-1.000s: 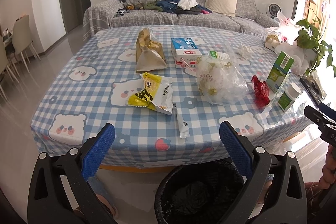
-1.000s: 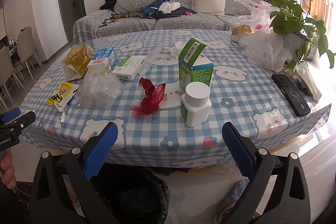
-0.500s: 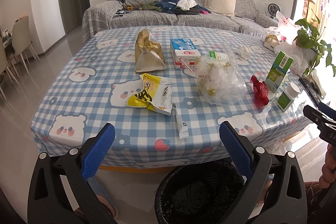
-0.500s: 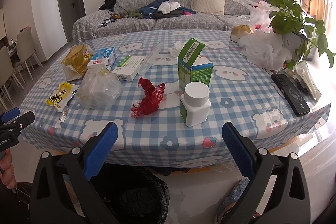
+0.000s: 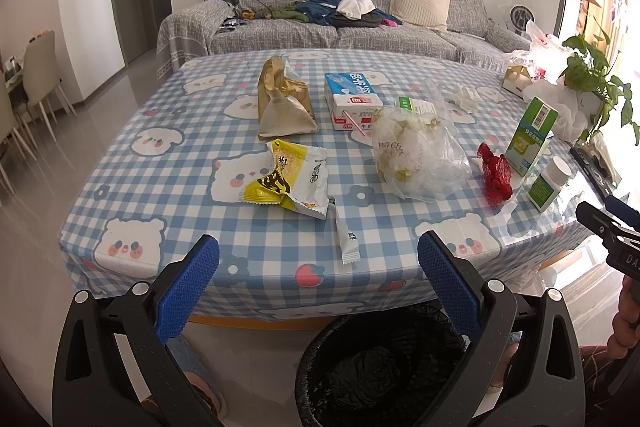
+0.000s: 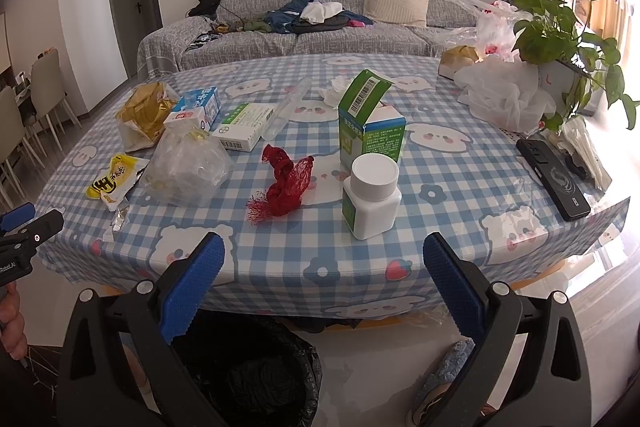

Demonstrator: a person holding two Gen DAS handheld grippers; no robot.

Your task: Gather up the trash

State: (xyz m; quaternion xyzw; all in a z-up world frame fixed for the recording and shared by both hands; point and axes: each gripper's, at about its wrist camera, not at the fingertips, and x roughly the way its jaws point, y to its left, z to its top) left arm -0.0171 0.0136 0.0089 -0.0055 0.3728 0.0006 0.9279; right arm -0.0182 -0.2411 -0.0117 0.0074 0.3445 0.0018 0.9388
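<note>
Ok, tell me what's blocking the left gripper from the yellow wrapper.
Nothing visible. The left gripper is open off the table edge, with only bare tablecloth before the yellow wrapper; a small sachet lies just right.

The tabletop (image 5: 168,163) is wearing a blue-and-white checked cloth printed with white bear faces, dark flowers and red strawberries. A yellow-and-white snack wrapper (image 5: 288,179) is showing black lettering. A gold foil bag (image 5: 282,103) is gleaming beside a blue-and-white milk carton (image 5: 352,99) with a red label. A clear plastic bag (image 5: 416,159) is showing pale yellowish scraps inside. Red mesh netting (image 6: 286,183) is glowing bright. A green-and-white box (image 6: 370,131) is showing a barcode, and a white bottle (image 6: 372,203) is carrying a green label. A black bin liner (image 5: 380,367) is shining dully. Each claw, left (image 5: 318,287) and right (image 6: 324,287), is showing blue pads on black arms.
</note>
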